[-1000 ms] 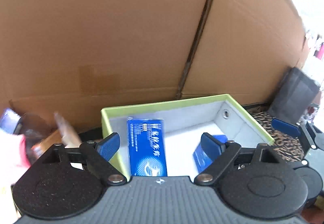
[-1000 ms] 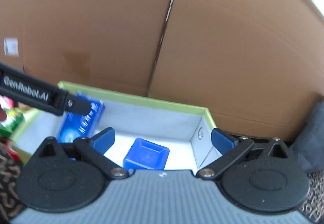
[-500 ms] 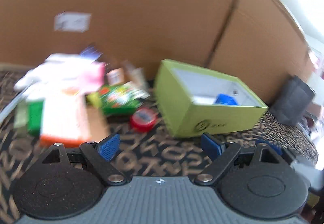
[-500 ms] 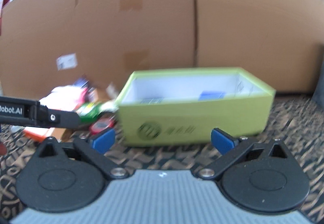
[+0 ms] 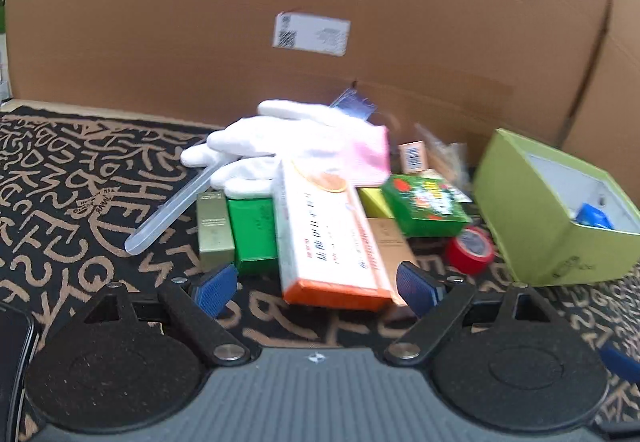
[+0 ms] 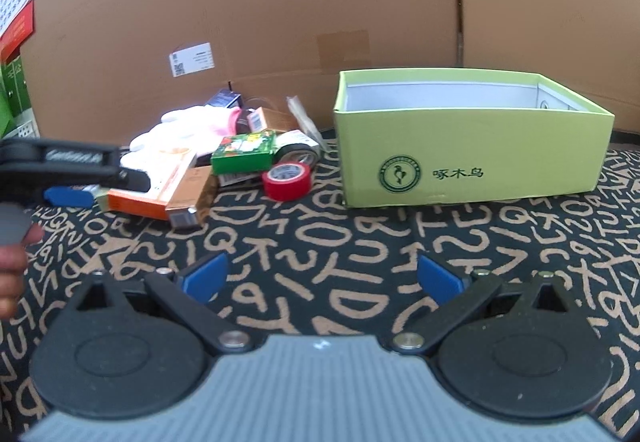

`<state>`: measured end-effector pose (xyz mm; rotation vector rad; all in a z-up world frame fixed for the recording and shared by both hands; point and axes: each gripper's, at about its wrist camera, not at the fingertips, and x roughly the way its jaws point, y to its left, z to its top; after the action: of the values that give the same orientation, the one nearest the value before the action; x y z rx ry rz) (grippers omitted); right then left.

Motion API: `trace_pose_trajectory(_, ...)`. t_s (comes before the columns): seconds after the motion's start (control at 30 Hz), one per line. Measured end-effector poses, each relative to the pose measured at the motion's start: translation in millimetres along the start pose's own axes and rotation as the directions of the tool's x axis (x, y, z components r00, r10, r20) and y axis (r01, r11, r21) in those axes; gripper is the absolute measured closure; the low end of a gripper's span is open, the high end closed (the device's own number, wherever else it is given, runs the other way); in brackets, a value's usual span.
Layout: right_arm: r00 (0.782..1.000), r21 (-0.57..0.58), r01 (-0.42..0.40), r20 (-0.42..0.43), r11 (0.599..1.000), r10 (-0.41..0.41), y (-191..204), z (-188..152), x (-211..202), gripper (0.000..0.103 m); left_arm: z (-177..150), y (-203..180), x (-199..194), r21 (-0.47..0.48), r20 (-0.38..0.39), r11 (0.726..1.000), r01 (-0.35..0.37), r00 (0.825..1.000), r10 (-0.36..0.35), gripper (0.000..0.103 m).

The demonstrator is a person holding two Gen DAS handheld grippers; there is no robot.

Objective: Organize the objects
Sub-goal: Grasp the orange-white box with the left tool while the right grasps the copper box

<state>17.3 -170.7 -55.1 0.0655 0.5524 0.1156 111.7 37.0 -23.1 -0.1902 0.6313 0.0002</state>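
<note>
Both my claws were wide and empty. Left gripper (image 5: 316,288) had its blue pads spread, nothing between them but the near end of the orange-and-white carton (image 5: 328,238), not touched. Right gripper (image 6: 320,280) likewise stood wide over bare lettered cloth (image 6: 360,238).

Pile sat toward the back left of the cloth, against the cardboard wall (image 6: 320,2). In it: white glove (image 5: 280,138) with pink cuff on top at the rear, a clear plastic tube (image 5: 172,208) sticking out from under it toward the left, an olive slim box (image 5: 214,228) just beside a green box (image 5: 256,232), then the orange-and-white carton lying across the middle and partly on a tan box (image 5: 390,242). Right of that, a green printed box (image 5: 424,208) tilted on the heap, a yellow box (image 5: 370,202) peeking out under it, and a small brown box with a barcode (image 5: 412,156) behind. Red tape roll (image 6: 287,180) lay on the cloth between the pile and the lime green box (image 6: 472,158), near both. A grey tape roll (image 6: 298,150) sat just behind the red one.

The lime green box stood open-topped at the back right of the cloth, against the cardboard. From the left camera I saw something blue (image 5: 594,216) inside it; couldn't tell what.

My left claw's arm showed at the left edge of the right view, over the pile's near side.
</note>
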Motion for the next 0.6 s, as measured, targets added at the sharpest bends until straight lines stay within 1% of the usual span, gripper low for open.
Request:
trace_pose_trajectory(0.07,1.0,0.0,-0.003,-0.016,1.0,0.003,1.9,0.7,4.0,0.0,1.9,-1.1,10.9,0.026,-0.028,0.999,0.02,0.999,-0.02,0.013)
trace_pose_trajectory(0.1,1.0,-0.002,-0.004,-0.021,1.0,0.004,4.2,1.3,7.7,0.0,1.7,-2.5,15.4,0.044,-0.04,0.999,0.02,0.999,-0.018,0.013)
trace_pose_trajectory(0.13,1.0,-0.004,-0.008,-0.021,1.0,0.008,6.6,1.9,9.4,0.0,1.0,-3.5,19.2,0.066,-0.043,0.998,0.007,0.999,-0.004,0.013)
trace_pose_trajectory(0.17,1.0,-0.008,-0.016,-0.02,1.0,0.016,9.0,3.1,10.6,0.0,0.3,-2.0,21.1,0.079,-0.027,0.997,-0.015,0.999,0.017,0.012)
trace_pose_trajectory(0.2,1.0,-0.015,-0.027,-0.015,1.0,0.027,12.8,5.2,11.9,0.0,-0.3,1.2,22.4,0.082,-0.006,0.995,-0.061,0.998,0.062,0.01)
trace_pose_trajectory(0.23,0.999,-0.024,-0.04,-0.01,0.999,0.04,17.3,7.8,13.3,0.0,-0.3,8.8,22.2,0.058,0.014,0.995,-0.075,0.997,0.075,0.009)
trace_pose_trajectory(0.33,0.994,-0.082,-0.109,0.0,0.991,0.109,35.8,17.7,23.7,0.0,1.8,35.3,21.2,-0.065,-0.02,0.993,-0.096,0.995,0.095,0.01)
trace_pose_trajectory(0.37,0.992,-0.104,-0.127,-0.006,0.986,0.127,43.5,21.6,30.4,0.0,1.6,41.3,19.9,-0.082,-0.024,0.993,-0.085,0.996,0.083,0.01)
trace_pose_trajectory(0.43,0.988,-0.14,-0.154,-0.023,0.978,0.152,60.7,29.8,47.2,0.0,1.9,45.8,15.4,-0.074,-0.029,0.995,-0.072,0.997,0.07,0.01)
trace_pose_trajectory(0.5,0.984,-0.169,-0.179,-0.037,0.969,0.175,78.2,39.4,64.9,0.003,1.8,43.3,8.6,-0.041,-0.005,0.996,-0.073,0.997,0.073,0.01)
trace_pose_trajectory(0.57,0.978,-0.185,-0.207,-0.052,0.961,0.201,91.3,45.9,82.3,0.012,4.4,38.9,2.7,-0.008,0.022,0.998,-0.061,0.998,0.061,0.01)
trace_pose_trajectory(0.6,0.976,-0.187,-0.218,-0.067,0.958,0.209,94.7,46.8,91.0,0.021,6.5,36.0,0.9,0.002,0.034,0.999,-0.053,0.998,0.053,0.01)
